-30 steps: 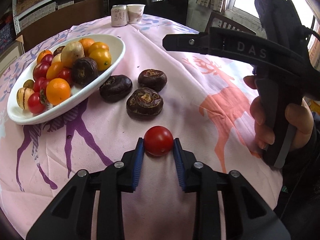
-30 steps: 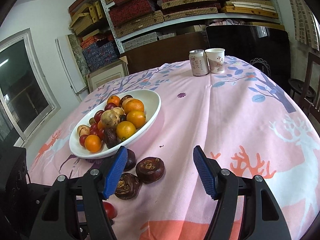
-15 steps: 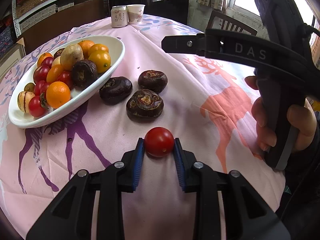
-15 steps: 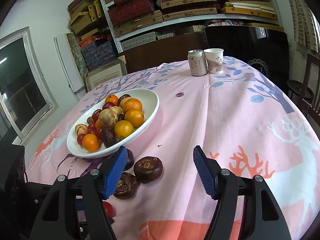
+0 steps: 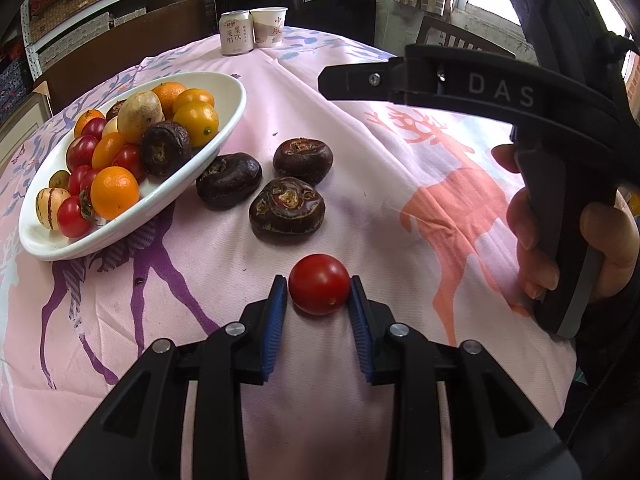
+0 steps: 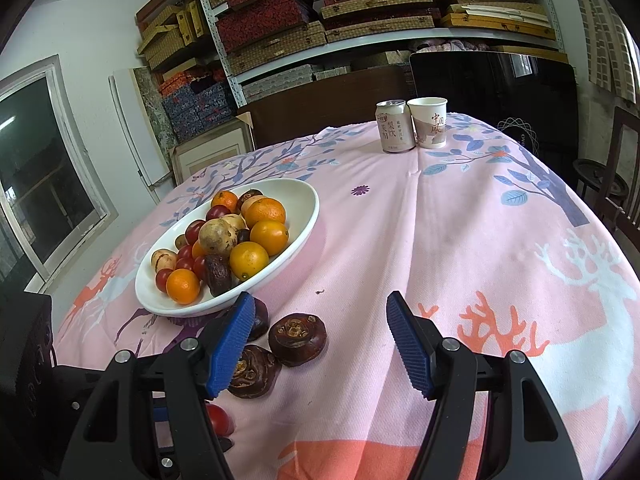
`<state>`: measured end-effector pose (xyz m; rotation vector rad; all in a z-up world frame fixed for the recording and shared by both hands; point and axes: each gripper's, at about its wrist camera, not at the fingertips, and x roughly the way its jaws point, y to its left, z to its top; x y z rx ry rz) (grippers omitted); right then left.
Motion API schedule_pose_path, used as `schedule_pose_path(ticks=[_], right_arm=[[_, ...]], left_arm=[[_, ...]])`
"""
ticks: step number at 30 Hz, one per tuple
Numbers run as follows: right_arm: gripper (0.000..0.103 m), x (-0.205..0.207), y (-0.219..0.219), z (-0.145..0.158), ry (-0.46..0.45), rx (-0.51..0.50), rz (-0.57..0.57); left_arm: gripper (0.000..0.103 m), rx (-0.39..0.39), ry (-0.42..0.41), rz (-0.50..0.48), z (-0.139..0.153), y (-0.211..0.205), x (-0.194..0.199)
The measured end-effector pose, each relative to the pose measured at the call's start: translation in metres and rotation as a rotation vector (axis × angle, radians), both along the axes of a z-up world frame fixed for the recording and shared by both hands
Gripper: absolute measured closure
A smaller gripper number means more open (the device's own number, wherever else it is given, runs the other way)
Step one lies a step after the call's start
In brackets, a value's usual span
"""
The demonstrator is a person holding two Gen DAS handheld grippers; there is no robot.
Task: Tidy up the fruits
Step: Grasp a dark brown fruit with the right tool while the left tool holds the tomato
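Note:
A red cherry tomato lies low over the pink tablecloth, and my left gripper is shut on it, blue pads against both sides. Just beyond it, three dark brown water chestnuts sit loose on the cloth beside a white oval bowl. The bowl holds oranges, cherry tomatoes and other small fruit. My right gripper hangs open above the cloth with nothing between its fingers, right of the chestnuts. The tomato shows at its lower left.
A drink can and a paper cup stand at the table's far edge. A hand holds the right gripper's handle at the right. Dark chairs and shelves of boxes lie behind the table.

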<state>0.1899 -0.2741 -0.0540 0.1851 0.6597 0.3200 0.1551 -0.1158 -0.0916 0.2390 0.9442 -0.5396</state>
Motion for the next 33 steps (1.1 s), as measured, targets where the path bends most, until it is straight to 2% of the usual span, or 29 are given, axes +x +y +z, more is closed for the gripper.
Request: schedule_pose_path(ticks=[7, 11, 13, 16, 18, 21, 25, 32, 33], right_arm=[[0.034, 0.0, -0.001, 0.0, -0.001, 0.005, 0.002], [0.034, -0.002, 0.0, -0.001, 0.008, 0.017, 0.024], [0.034, -0.005, 0.005, -0.004, 0.048, 0.024, 0.071], [0.034, -0.016, 0.028, -0.012, 0.122, -0.052, 0.183], [0.034, -0.023, 0.043, -0.012, 0.125, -0.111, 0.218], [0.038, -0.023, 0.059, -0.014, 0.143, -0.163, 0.232], [0.046, -0.016, 0.08, -0.025, 0.218, -0.196, 0.257], [0.047, 0.003, 0.088, -0.031, 0.24, -0.234, 0.216], [0.051, 0.003, 0.09, -0.031, 0.238, -0.241, 0.21]], left_arm=[[0.076, -0.012, -0.017, 0.02, 0.003, 0.003, -0.001], [0.076, -0.051, -0.086, 0.077, 0.017, 0.021, -0.007], [0.076, -0.076, -0.119, 0.127, 0.027, 0.038, -0.01], [0.076, -0.092, -0.155, 0.202, 0.037, 0.067, -0.013], [0.076, -0.1, -0.154, 0.239, 0.039, 0.083, -0.013], [0.076, -0.107, -0.145, 0.273, 0.037, 0.1, -0.013], [0.076, -0.117, -0.143, 0.274, 0.036, 0.105, -0.019], [0.076, -0.128, -0.142, 0.272, 0.035, 0.106, -0.02], [0.076, -0.13, -0.141, 0.273, 0.035, 0.107, -0.021]])
